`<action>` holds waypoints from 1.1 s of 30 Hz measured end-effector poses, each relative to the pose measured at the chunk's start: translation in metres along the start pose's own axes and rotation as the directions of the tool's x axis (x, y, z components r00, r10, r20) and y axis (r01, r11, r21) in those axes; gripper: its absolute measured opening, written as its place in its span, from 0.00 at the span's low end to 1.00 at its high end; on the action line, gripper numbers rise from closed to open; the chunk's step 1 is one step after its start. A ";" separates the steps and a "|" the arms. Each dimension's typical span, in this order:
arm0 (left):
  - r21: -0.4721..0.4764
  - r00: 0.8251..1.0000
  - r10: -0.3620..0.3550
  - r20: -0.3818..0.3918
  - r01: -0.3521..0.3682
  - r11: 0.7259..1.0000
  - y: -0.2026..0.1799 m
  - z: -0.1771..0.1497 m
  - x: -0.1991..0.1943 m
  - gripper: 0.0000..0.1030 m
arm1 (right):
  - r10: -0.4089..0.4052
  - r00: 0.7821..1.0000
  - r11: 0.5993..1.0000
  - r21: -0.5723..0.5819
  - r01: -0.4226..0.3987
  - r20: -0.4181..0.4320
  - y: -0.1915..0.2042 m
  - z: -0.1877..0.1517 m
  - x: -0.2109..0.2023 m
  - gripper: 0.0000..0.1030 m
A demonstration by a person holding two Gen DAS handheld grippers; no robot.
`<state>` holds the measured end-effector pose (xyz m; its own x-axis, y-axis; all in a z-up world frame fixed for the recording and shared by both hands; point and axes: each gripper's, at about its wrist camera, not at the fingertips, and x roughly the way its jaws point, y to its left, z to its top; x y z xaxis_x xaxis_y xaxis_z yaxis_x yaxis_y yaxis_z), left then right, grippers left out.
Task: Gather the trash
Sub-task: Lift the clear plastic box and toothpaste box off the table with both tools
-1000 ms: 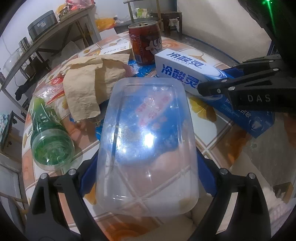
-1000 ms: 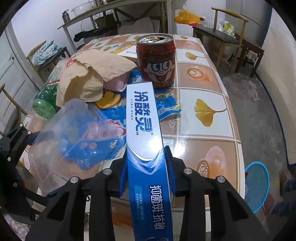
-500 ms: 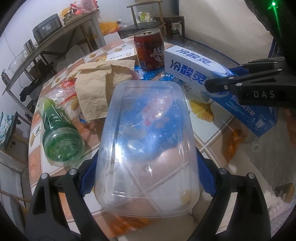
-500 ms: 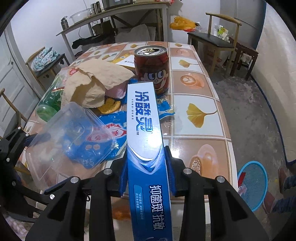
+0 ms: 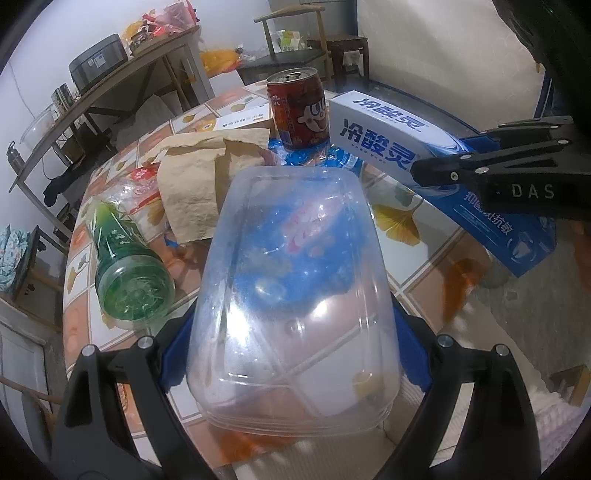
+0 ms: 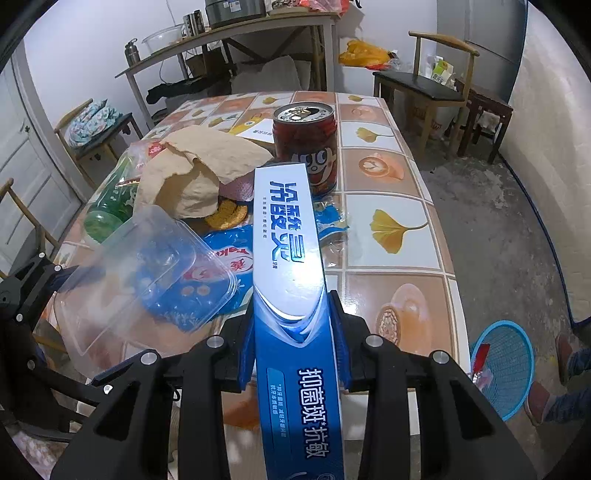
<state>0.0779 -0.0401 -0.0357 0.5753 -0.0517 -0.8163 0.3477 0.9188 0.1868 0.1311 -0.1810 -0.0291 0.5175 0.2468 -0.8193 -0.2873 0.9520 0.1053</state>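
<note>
My left gripper (image 5: pixel 291 332) is shut on a clear plastic food container (image 5: pixel 291 280) and holds it above the near table edge; the container also shows in the right wrist view (image 6: pixel 147 277). My right gripper (image 6: pixel 293 339) is shut on a long blue and white toothpaste box (image 6: pixel 288 258), which also shows in the left wrist view (image 5: pixel 406 147). On the tiled table (image 6: pixel 388 221) lie a red can (image 6: pixel 306 147), a crumpled brown paper bag (image 6: pixel 195 173), a green bottle (image 5: pixel 125 266) on its side and a blue snack wrapper (image 6: pixel 221 266).
A blue mesh basket (image 6: pixel 506 373) stands on the floor right of the table, with a person's feet beside it. Wooden chairs (image 6: pixel 432 85) and a shelf table (image 6: pixel 229 33) stand behind. A white card box (image 5: pixel 240 120) lies at the table's far side.
Both grippers have pulled back and risen from the table with their loads; the can, bag and bottle look farther away. The holds have not changed.
</note>
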 end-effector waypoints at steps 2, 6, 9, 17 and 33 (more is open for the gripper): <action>0.001 1.000 0.002 0.002 -0.002 1.000 -0.001 0.000 0.000 0.84 | -0.001 1.000 1.000 0.002 0.001 0.003 -0.001 -0.001 -0.002 0.33; 0.003 1.000 0.005 0.006 -0.005 1.000 -0.003 0.000 -0.002 0.84 | -0.001 1.000 1.000 0.004 0.001 0.009 -0.001 -0.002 -0.004 0.33; 0.004 1.000 0.006 0.009 -0.006 1.000 -0.003 0.000 -0.003 0.84 | -0.001 1.000 1.000 0.004 0.001 0.013 -0.001 -0.003 -0.006 0.33; 0.008 1.000 0.015 0.023 -0.015 1.000 -0.004 0.001 -0.008 0.84 | 0.001 1.000 1.000 0.007 -0.002 0.029 -0.003 -0.005 -0.012 0.33; 0.025 0.998 0.032 0.062 -0.033 0.999 -0.012 0.004 -0.017 0.83 | 0.001 0.999 1.000 0.015 -0.002 0.046 -0.009 -0.011 -0.020 0.33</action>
<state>0.0663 -0.0520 -0.0219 0.6308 -0.0465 -0.7745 0.3469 0.9098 0.2278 0.1148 -0.1968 -0.0198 0.5535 0.2560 -0.7925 -0.2758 0.9542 0.1156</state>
